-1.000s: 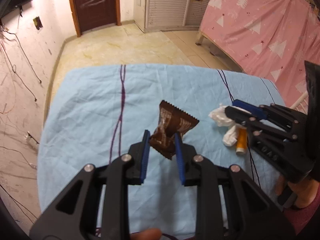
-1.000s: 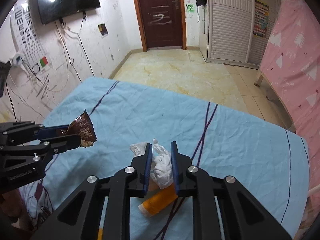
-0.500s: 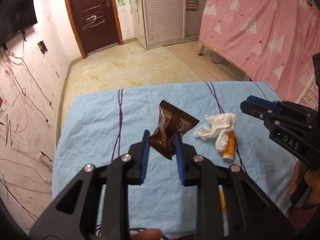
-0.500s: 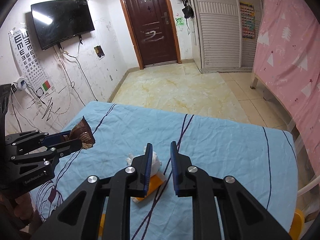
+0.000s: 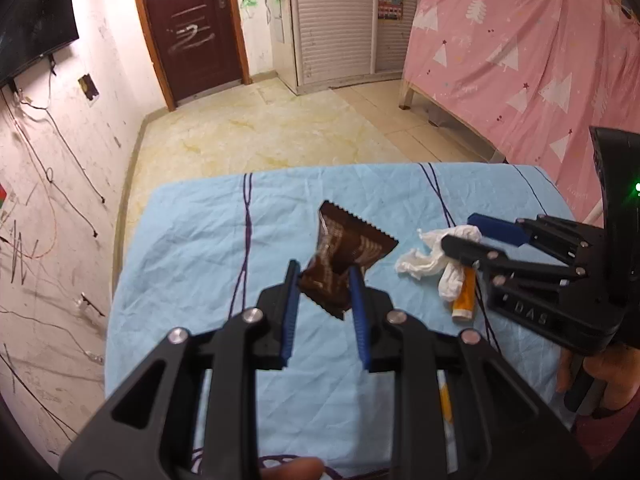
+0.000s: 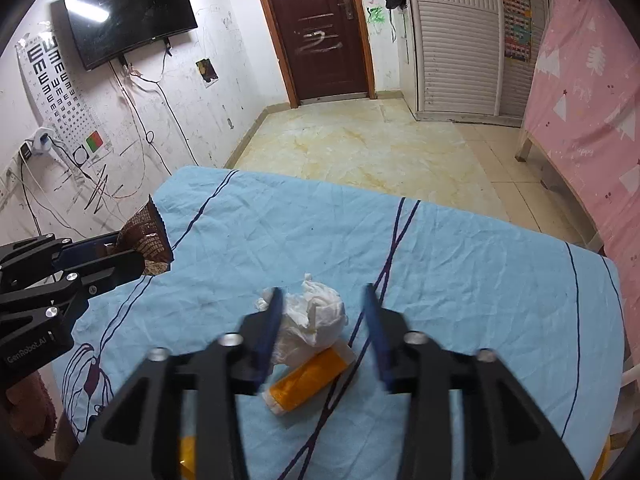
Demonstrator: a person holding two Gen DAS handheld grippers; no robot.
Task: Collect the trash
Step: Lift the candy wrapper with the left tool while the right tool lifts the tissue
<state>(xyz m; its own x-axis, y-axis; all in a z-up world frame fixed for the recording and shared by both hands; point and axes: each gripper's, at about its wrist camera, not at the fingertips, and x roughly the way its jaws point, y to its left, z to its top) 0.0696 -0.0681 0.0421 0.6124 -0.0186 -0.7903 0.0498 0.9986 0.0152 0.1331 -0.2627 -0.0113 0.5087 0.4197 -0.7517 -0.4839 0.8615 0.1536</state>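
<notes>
The left tongs (image 5: pixel 325 294) pinch a crinkled brown foil snack wrapper (image 5: pixel 344 258) by its lower half, holding it clear above the bench covered in a wrinkled pale-blue cloth (image 5: pixel 192 256), so its serrated upper edge stands free; the grip looks firm enough to carry the light, stiffish film to wherever the trash goes, though no bin shows in either view. The right tongs (image 6: pixel 323 322) are opening, their blue pads spread to either side of a crumpled white tissue (image 6: pixel 316 316) and not pressing on it. That tissue lies slumped on the cloth, draped over the capped end of a small orange plastic bottle (image 6: pixel 308 380) lying on its side. The tissue is soft and shapeless, likely to compress to almost nothing under the pads, so a bite well down into its bulk seems wise; the smooth, round bottle beneath may roll or be dragged along if the pads catch it too.
</notes>
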